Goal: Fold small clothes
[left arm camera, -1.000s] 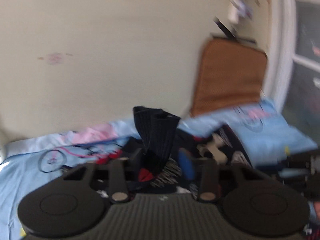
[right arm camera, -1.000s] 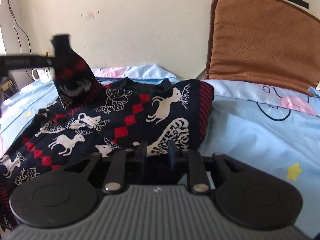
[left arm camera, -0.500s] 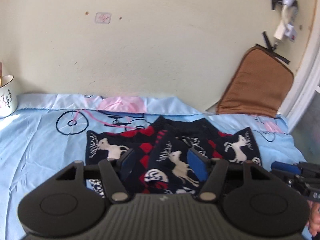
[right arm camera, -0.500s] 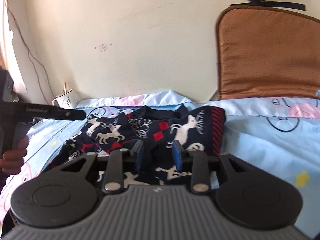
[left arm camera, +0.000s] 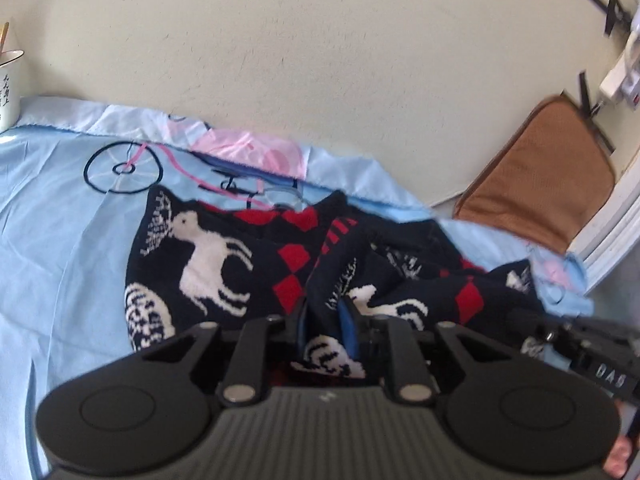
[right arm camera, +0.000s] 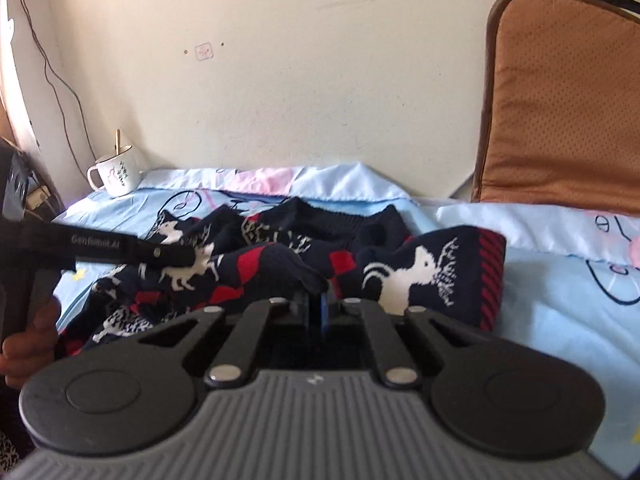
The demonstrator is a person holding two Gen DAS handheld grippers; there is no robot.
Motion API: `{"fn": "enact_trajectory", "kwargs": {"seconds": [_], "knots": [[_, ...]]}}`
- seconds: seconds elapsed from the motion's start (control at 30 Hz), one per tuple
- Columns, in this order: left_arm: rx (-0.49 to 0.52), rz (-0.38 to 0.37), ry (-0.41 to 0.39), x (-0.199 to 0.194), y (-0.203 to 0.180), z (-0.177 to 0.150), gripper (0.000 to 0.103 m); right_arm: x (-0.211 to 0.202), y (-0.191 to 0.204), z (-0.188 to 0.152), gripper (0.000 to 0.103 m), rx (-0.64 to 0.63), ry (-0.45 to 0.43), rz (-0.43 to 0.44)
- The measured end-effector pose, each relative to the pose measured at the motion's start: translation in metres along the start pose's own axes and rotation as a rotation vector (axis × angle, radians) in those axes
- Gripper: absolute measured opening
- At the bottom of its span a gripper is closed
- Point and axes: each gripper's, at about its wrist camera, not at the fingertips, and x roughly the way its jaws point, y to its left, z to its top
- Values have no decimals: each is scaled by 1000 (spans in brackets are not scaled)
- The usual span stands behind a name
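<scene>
A small navy knitted sweater [left arm camera: 224,264] with white reindeer and red diamonds lies bunched on the light blue sheet [left arm camera: 60,240]. My left gripper [left arm camera: 325,320] is shut on a fold of the sweater near its front edge. My right gripper [right arm camera: 316,306] is shut on another navy fold of the sweater [right arm camera: 420,268]. In the right wrist view the left gripper's body [right arm camera: 100,246] reaches in from the left over the sweater. In the left wrist view the right gripper's body [left arm camera: 580,356] shows at the right edge.
A white mug [right arm camera: 116,176] stands at the back left by the wall. A brown cushion [right arm camera: 560,100] leans against the wall at the right. A cable [right arm camera: 56,80] hangs down the left wall. A power strip [left arm camera: 620,76] is taped to the wall.
Both grippers have closed on folds of the sweater; half a second ago both stood open above it. A second ago the left gripper held a sleeve up in the air.
</scene>
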Motion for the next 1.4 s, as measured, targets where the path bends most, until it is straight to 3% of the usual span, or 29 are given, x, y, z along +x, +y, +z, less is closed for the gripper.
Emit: {"fn": "enact_trajectory", "kwargs": {"seconds": [0.07,0.1,0.2,0.27,0.33,0.4,0.47,0.5,0.53,0.57,0.7,0.83,0.97,1.13,1.2,1.3,1.4], "knots": [[113,71,-44,2,-17,-7,24,17,2,-3,12,-94,29,-132],[138,91,-41,0,-22,-7,25,32,0,-9,12,-150,88,-213],[108,57,-51,-21,-19,-4,37,13,-13,-12,18,-44,68,-159],[90,49,-90,-43,-13,-5,38,-16,-13,-13,36,-5,3,-127],[67,48,-130,-65,-5,-7,42,-42,-4,-21,51,-50,-29,-137],[32,53,-156,-83,4,-8,44,-54,9,-34,53,-129,-12,-147],[3,65,-166,-96,14,-9,44,-48,22,-48,48,-226,46,-180],[-10,72,-168,-101,19,-12,44,-42,26,-55,37,-274,75,-213],[-22,78,-171,-107,23,-15,44,-35,28,-62,5,-328,94,-262],[-31,87,-173,-111,27,-18,44,-34,26,-68,8,-346,87,-286],[-55,136,-159,-124,45,-34,44,-53,0,-71,7,-166,50,-324],[-66,141,-90,-125,56,-53,43,-61,-7,-77,12,-82,39,-326],[5,89,-75,-149,58,-84,44,-99,9,-79,36,-48,-33,-243],[97,28,-13,-186,62,-130,51,-151,17,-114,39,9,-54,-192],[89,-15,26,-201,67,-147,58,-169,16,-132,40,49,-45,-213],[53,-76,87,-220,73,-171,67,-200,5,-163,48,210,-38,-130],[11,-120,162,-230,75,-190,68,-218,6,-191,49,309,-4,-77]]}}
